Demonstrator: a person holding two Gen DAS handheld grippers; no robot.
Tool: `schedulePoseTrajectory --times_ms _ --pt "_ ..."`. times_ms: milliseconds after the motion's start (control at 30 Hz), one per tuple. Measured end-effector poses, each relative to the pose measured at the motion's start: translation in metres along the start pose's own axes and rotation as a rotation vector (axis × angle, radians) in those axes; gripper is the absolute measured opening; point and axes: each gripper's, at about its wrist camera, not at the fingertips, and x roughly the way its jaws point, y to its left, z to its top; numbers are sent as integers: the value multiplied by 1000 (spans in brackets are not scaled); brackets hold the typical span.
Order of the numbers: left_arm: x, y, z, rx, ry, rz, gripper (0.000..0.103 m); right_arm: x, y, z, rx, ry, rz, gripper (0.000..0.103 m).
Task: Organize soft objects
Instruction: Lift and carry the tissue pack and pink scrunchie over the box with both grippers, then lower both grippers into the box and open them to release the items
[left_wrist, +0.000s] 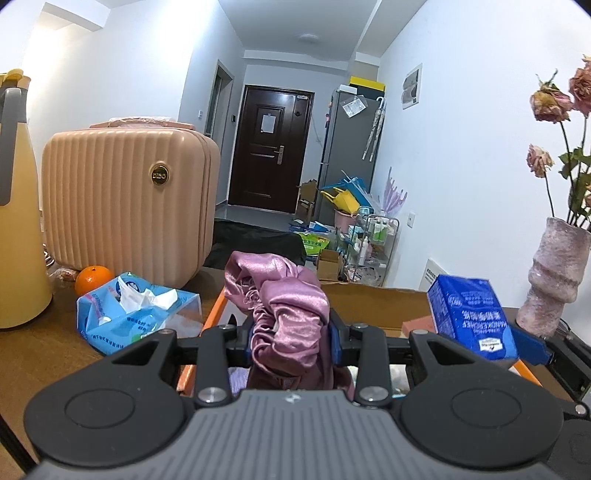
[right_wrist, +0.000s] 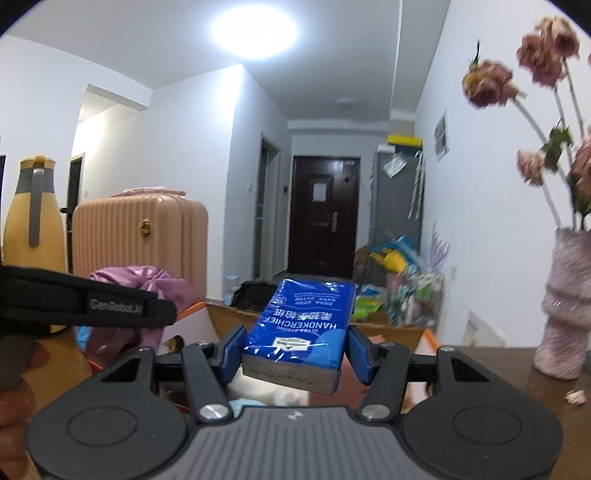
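On the left, the left hand-held gripper (left_wrist: 291, 341) is closed down on a bunched purple satin cloth (left_wrist: 284, 299), its blue pads sunk into the folds, the cloth held up over the near edge of the orange-rimmed box (left_wrist: 212, 314) that sits on the desk (left_wrist: 44, 354); part of the cloth trails below the fingers, so the lowering should, I judge, be slow and straight down, letting the loose end gather inside the rim before the grip is eased; light things already lie in the box beneath, though what they are I cannot tell.

To the right, the right hand-held gripper (right_wrist: 293, 350) grips a blue handkerchief pack (right_wrist: 301, 328) by its two long sides, the pack raised above the same box (right_wrist: 192, 308) and tilted a little; it seems firm enough to drop flat beside the cloth, provided the two grippers keep apart, for they hang close together over one opening.

Around them, left to right: a yellow thermos jug (left_wrist: 18, 206), a pink ribbed suitcase (left_wrist: 125, 203), an orange (left_wrist: 94, 278) and an open pale-blue tissue pack (left_wrist: 136, 312) just left of the box; at the far right a pink vase (left_wrist: 554, 273) of dried roses (right_wrist: 487, 83) stands near the box's right end, the likeliest thing to be knocked.
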Motion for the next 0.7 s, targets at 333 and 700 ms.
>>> schedulePoseTrajectory --times_ms 333,700 --pt "26 6 10 -19 -2 19 36 31 11 8 -36 47 20 57" --pt "48 4 13 12 0 20 36 59 20 10 -48 144 42 57"
